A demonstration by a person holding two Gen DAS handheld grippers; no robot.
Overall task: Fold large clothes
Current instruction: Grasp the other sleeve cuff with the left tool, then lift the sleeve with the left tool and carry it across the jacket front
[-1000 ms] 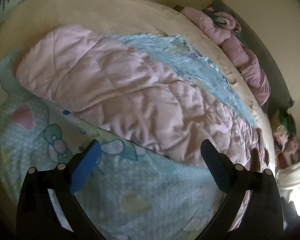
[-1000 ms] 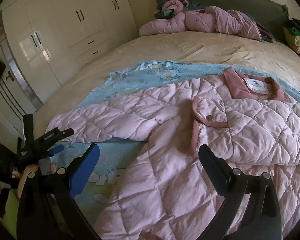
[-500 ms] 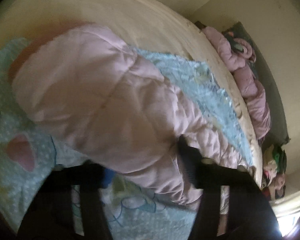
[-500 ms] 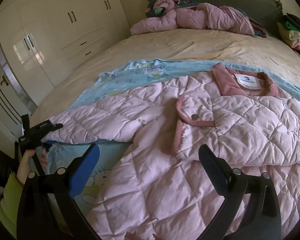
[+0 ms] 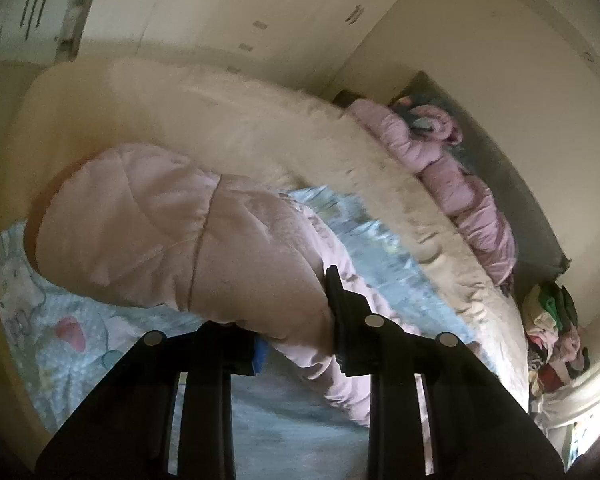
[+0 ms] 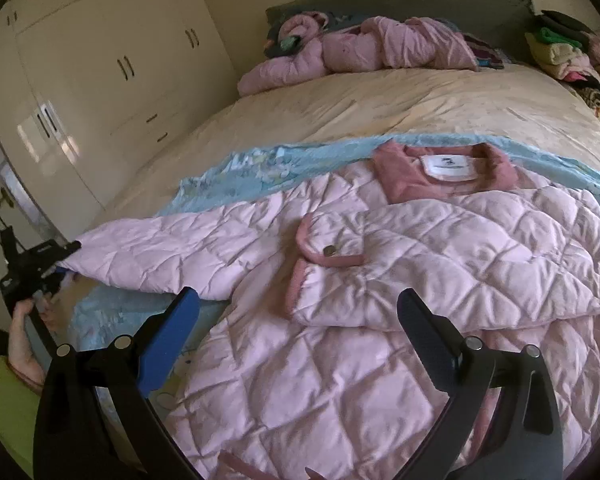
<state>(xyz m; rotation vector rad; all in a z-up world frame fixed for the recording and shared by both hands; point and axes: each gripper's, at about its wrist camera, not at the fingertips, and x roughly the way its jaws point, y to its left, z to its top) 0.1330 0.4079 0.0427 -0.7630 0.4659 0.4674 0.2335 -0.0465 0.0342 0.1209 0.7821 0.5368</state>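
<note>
A large pink quilted jacket (image 6: 380,280) lies spread on a light blue cartoon blanket (image 6: 268,168) on the bed. Its right sleeve is folded across the chest, cuff (image 6: 324,256) with a button showing. Its left sleeve (image 5: 172,240) stretches toward the bed's left edge. My left gripper (image 5: 296,320) is shut on that sleeve's end and holds it lifted off the blanket; it also shows in the right wrist view (image 6: 40,264). My right gripper (image 6: 300,328) is open and empty, hovering over the jacket's lower body.
A second pink jacket (image 6: 360,48) lies crumpled by the grey headboard (image 6: 420,4). A pile of folded clothes (image 6: 568,52) sits at the far right corner. White wardrobes (image 6: 80,88) stand left of the bed. The beige bedspread (image 6: 380,108) lies beyond the blanket.
My left gripper moved onto the left sleeve's end, shut on it and lifted it. My right gripper stayed open and drifted slightly over the jacket.
</note>
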